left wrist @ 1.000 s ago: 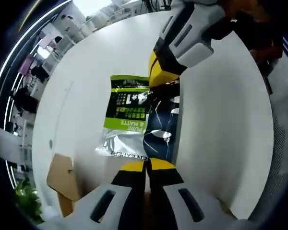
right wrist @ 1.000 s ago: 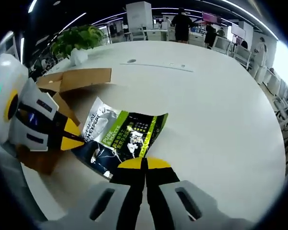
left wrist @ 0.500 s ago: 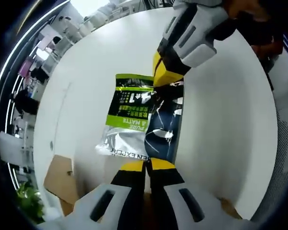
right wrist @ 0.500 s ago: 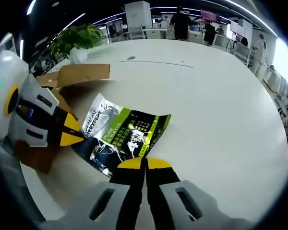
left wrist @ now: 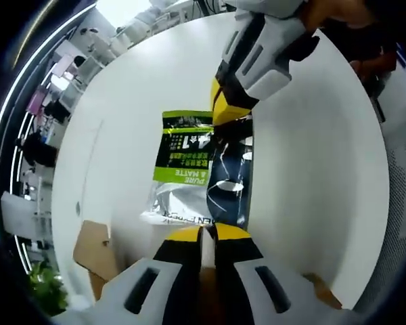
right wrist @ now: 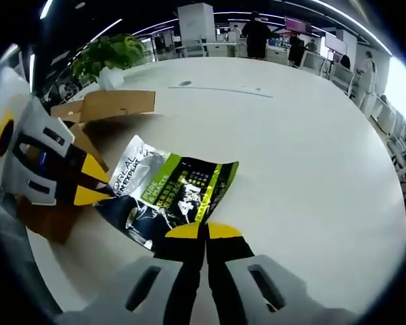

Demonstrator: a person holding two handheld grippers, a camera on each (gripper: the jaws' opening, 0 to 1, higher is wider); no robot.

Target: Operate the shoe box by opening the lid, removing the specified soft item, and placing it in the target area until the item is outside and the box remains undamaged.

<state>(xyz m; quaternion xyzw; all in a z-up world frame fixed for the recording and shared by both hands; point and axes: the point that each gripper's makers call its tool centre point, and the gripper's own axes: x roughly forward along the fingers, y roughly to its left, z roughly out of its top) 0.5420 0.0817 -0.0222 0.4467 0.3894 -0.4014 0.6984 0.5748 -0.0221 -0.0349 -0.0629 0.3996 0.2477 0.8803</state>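
1. The soft pouch (right wrist: pixel 169 193) lying on the tabletop (right wrist: pixel 304 156) looks like glossy plastic film: a silvery, crinkled end catches the light, and green and dark printed panels shine.
2. The tabletop is smooth, matt white, with soft reflections only near the bright windows.
3. The shoe box (right wrist: pixel 101 108) is plain brown cardboard, matt and slightly fibrous, its flap edges raw.
4. The left claw (left wrist: pixel 208 233) and right claw (right wrist: pixel 204 230) have hard, smooth plastic shells, pale grey with black inserts and yellow tips of a dull satin finish.
5. The potted plant (right wrist: pixel 111 51) shows glossy green leaves.
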